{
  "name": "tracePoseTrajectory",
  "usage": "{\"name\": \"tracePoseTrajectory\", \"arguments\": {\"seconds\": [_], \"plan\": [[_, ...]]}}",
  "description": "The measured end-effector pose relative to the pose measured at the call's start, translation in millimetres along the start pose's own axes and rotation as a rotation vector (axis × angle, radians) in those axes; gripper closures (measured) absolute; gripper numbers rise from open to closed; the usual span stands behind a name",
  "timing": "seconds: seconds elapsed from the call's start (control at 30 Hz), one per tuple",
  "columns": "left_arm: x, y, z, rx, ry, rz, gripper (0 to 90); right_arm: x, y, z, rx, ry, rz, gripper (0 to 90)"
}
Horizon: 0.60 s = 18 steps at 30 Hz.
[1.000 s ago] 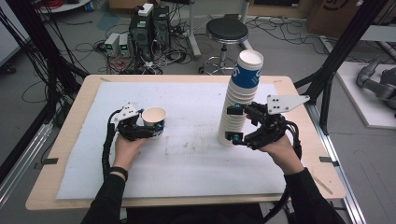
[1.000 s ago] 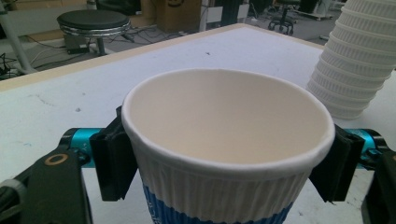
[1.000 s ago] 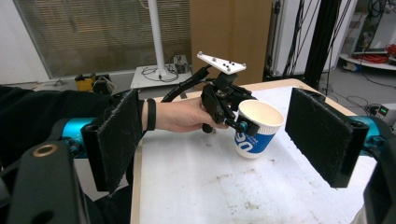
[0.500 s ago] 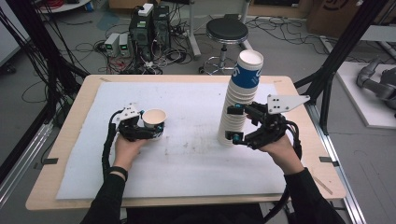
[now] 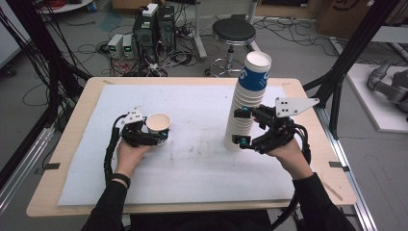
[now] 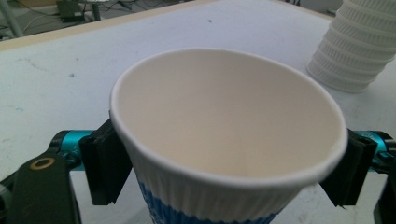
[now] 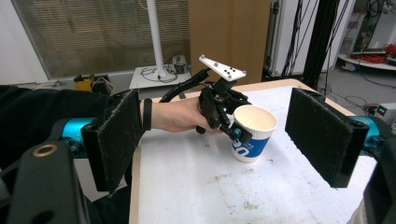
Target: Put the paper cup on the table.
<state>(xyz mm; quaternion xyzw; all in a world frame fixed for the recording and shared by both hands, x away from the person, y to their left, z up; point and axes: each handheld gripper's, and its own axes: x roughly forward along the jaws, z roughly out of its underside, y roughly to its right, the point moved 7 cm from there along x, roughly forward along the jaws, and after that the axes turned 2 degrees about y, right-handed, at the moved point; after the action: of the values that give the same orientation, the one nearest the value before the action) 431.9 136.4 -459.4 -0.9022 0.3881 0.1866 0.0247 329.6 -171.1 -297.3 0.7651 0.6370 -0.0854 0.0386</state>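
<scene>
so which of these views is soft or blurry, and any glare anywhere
High view: soft all over, the stack and single cup lack fine edges, light even, no glare. Left gripper view: the cup is close and fairly sharp, the stack behind slightly soft. Right gripper view: its own pads blur up close, the cup is clear.

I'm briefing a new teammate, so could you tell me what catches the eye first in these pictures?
A tall stack of paper cups stands on the right half of the table, beside the open right gripper. At the left, the left gripper is shut on a single cup, empty and upright.
</scene>
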Motion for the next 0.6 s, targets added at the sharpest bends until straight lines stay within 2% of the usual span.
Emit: {"name": "tracePoseTrajectory", "arguments": {"seconds": [0.27, 0.33, 0.6], "plan": [[-2.3, 2.9, 1.9, 0.030, -0.039, -0.010, 14.2, 0.2, 0.6, 0.2, -0.001, -0.001, 0.000, 19.0], [-2.6, 4.0, 2.1, 0.027, -0.043, -0.003, 13.3, 0.3, 0.6, 0.1, 0.000, 0.000, -0.001, 19.0], [-4.0, 5.7, 2.3, 0.027, -0.063, -0.016, 6.7, 0.5, 0.6, -0.2, -0.004, 0.003, 0.000, 19.0]]}}
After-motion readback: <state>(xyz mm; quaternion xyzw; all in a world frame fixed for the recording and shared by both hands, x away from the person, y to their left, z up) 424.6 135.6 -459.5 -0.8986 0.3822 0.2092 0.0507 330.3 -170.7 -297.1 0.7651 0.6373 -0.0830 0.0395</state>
